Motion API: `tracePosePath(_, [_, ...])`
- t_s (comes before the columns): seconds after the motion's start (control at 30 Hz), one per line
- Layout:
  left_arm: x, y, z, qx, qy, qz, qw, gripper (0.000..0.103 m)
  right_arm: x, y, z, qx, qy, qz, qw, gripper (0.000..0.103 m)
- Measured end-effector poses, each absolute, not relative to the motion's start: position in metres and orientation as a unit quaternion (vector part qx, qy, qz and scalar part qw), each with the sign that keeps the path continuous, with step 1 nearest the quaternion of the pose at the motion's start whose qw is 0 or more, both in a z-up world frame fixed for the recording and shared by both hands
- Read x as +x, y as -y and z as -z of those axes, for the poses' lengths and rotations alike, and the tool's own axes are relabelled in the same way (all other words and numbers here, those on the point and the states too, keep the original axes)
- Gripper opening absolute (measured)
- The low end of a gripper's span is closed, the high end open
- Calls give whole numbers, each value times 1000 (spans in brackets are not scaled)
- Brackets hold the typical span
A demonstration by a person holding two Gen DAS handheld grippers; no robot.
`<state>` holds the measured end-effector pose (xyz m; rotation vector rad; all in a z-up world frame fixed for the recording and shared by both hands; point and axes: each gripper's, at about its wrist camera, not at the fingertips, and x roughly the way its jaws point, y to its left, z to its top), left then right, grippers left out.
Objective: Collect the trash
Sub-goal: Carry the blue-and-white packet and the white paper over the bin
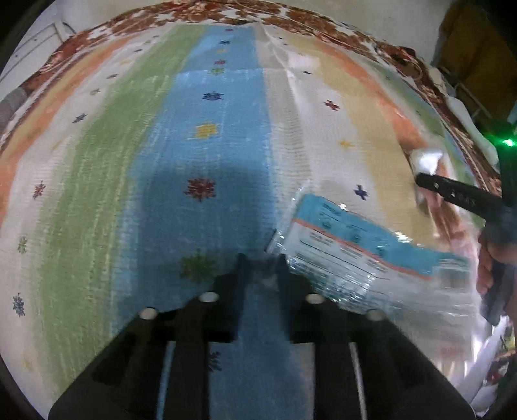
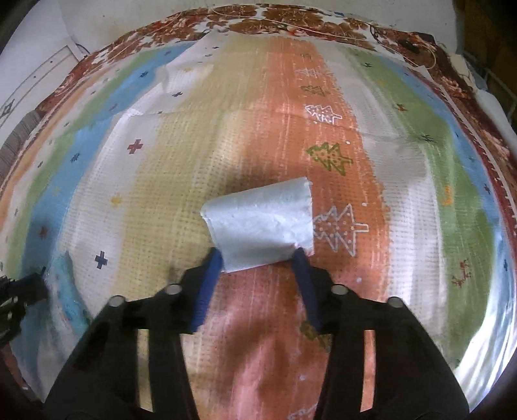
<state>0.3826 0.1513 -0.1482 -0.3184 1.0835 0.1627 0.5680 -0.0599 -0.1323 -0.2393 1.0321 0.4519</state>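
A clear plastic bag with a blue and white label hangs from my left gripper, which is shut on the bag's corner. A folded white paper tissue lies on the striped mat. My right gripper is open, its blue-padded fingers on either side of the tissue's near edge. In the left wrist view the tissue shows at the right, with the right gripper's finger over it. The left gripper and the bag's edge show at the left of the right wrist view.
A striped mat in orange, yellow, blue and green with small star and tree prints covers the surface. A brown floral cloth lies under it along the far edge. A pale wall stands behind.
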Motion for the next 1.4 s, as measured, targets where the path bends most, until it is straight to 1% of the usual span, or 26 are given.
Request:
tracePosePath(0.03, [383,-152,148,-151,-513,-81,841,2,567,60,132,-116,-485,-214,840,26])
tracePosePath(0.07, [382,-153,148,-151,-513,-83,841,1,565,59,133,-116,-484,-216,840,19])
tracePosePath(0.1, [382,-153,146,-150,-513,-83,841,0,564,58,133,-118,-483,-217,840,17])
tracePosePath(0.13, [382,-152,144,-150,-513,-81,841,0,562,58,132,-120,-483,-219,840,12])
tracePosePath(0.37, [365,-152,103,-166,-488,-84,853,0,541,65,114,-104,-471,-234,845,6])
tracePosePath(0.67, [330,-144,57,-179,-472,-81,860,0,486,79,76,-94,-461,-251,846,4])
tracePosePath(0.83, [307,-136,19,-179,-444,-63,876,0,452,86,54,-86,-462,-254,845,4])
tracePosePath(1.0, [277,-123,-18,-166,-417,-48,892,0,401,84,29,-99,-444,-280,845,4])
tracePosePath(1.13, [248,-120,-37,-185,-399,-56,896,0,372,91,5,-88,-437,-305,842,4])
tracePosePath(1.27, [217,-121,-53,-233,-367,-57,899,0,339,96,-19,-96,-416,-320,846,4])
tracePosePath(1.4, [197,-107,-58,-205,-369,-59,905,0,304,102,-38,-96,-402,-335,847,4])
